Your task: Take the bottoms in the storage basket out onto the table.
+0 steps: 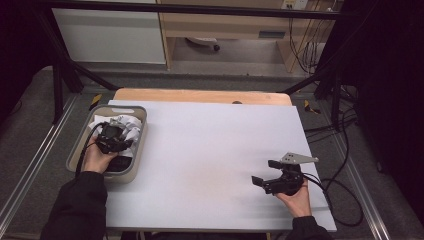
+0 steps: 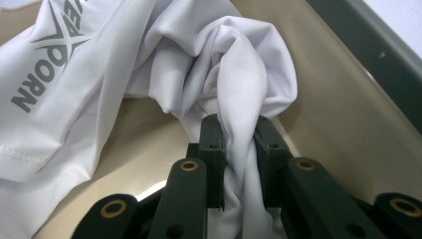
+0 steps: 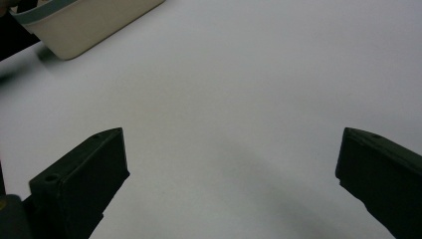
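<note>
White, slippery-looking fabric of the garment [image 2: 164, 69] lies bunched inside the basket [image 1: 138, 150]; the left gripper [image 2: 238, 149] has its jaws clamped on one narrow fold of it. Risk: that pinch is thin, so a lift may let the cloth slide out, or trailing folds may snag the basket rim and drag the basket along. The right gripper [image 1: 265, 172] rests well to the right of the basket, jaws spread wide, holding nothing. Beyond the basket, the white table surface [image 1: 215, 150] is bare and matte. Farther back stand a wooden edge, dark frame posts, grey floor and loose cables.
</note>
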`<move>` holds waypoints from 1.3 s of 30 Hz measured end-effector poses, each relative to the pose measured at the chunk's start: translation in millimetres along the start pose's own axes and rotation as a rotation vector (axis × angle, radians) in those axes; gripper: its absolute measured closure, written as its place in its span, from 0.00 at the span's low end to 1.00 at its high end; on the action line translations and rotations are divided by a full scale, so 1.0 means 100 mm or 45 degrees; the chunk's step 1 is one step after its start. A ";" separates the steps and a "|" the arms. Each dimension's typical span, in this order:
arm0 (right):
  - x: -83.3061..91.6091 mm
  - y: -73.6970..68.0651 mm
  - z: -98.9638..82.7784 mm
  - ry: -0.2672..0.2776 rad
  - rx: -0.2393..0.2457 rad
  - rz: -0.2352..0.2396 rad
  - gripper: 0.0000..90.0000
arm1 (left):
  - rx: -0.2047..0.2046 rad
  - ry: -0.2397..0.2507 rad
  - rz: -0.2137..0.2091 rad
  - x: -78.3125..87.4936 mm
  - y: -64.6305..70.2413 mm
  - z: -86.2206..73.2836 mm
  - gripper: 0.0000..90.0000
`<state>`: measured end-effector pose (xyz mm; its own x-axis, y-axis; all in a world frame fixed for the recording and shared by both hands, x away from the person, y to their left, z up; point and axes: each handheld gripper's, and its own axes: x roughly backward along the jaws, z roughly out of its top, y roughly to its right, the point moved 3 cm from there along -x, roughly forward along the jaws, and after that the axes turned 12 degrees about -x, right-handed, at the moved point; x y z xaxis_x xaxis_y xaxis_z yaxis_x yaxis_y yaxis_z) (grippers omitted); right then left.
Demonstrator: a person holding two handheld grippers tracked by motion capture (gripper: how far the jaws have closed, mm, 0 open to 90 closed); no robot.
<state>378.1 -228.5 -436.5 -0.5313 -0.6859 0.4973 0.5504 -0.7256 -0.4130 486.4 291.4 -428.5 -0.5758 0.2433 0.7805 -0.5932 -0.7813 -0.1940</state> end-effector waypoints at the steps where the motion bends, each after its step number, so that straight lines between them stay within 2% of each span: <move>1: 0.00 0.00 0.00 0.000 0.000 0.000 0.01 | 0.006 0.007 0.000 0.00 0.00 0.00 0.86; 4: 0.00 0.00 0.00 0.000 0.001 0.000 0.01 | 0.006 0.021 0.001 0.02 -0.01 0.01 0.86; 7: 0.00 0.00 0.00 0.000 0.002 0.000 0.01 | 0.030 0.039 -0.008 0.04 -0.03 0.02 0.86; 15: 0.00 0.00 0.00 -0.001 0.001 -0.001 0.01 | 0.034 0.091 0.015 0.12 -0.08 0.04 0.86; 20: 0.00 0.00 0.00 0.000 0.001 -0.001 0.01 | 0.058 0.135 0.020 0.18 -0.10 0.05 0.86; 39: 0.00 0.00 0.00 0.002 0.000 -0.001 0.01 | 0.112 0.236 0.031 0.40 -0.11 0.09 0.86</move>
<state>378.6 -228.7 -436.6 -0.5326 -0.6856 0.4963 0.5503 -0.7260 -0.4125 474.6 304.5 -390.2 -0.6881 0.3189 0.6518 -0.5308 -0.8336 -0.1525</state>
